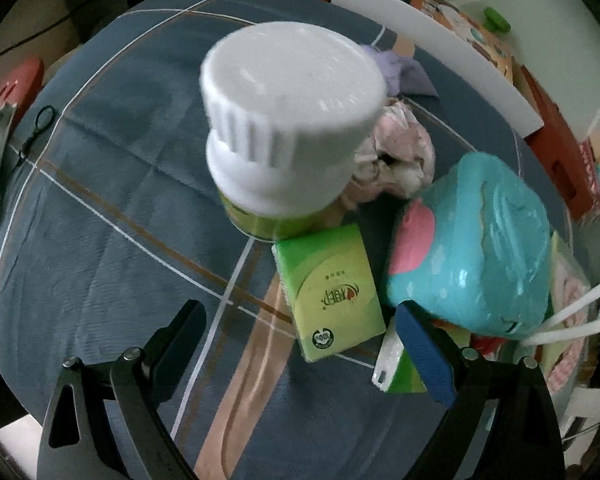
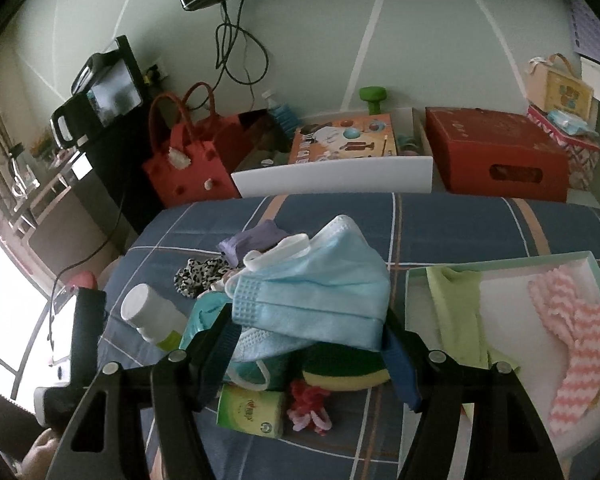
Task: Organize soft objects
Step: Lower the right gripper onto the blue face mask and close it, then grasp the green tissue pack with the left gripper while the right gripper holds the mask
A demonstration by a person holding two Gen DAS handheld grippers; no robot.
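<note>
My right gripper [image 2: 308, 328] is shut on a stack of light blue face masks [image 2: 312, 292] and holds it above the pile on the bed. The masks' white ear loops [image 1: 560, 312] show at the right edge of the left wrist view. My left gripper [image 1: 300, 316] points steeply down and stands open over a green tissue pack [image 1: 332, 292], without touching it. Beside it lie a teal pouch [image 1: 472, 240], a crumpled pink cloth [image 1: 400, 152] and a purple cloth [image 1: 404, 72]. A white-capped bottle [image 1: 288, 120] stands close to the camera.
A pale box [image 2: 500, 264] at the right holds a lime cloth [image 2: 456, 300] and a pink zigzag cloth [image 2: 572, 340]. Below the masks lie a leopard scrunchie [image 2: 200, 276], a green and yellow sponge [image 2: 348, 368] and a red scrunchie [image 2: 308, 404]. Red bags and boxes line the wall.
</note>
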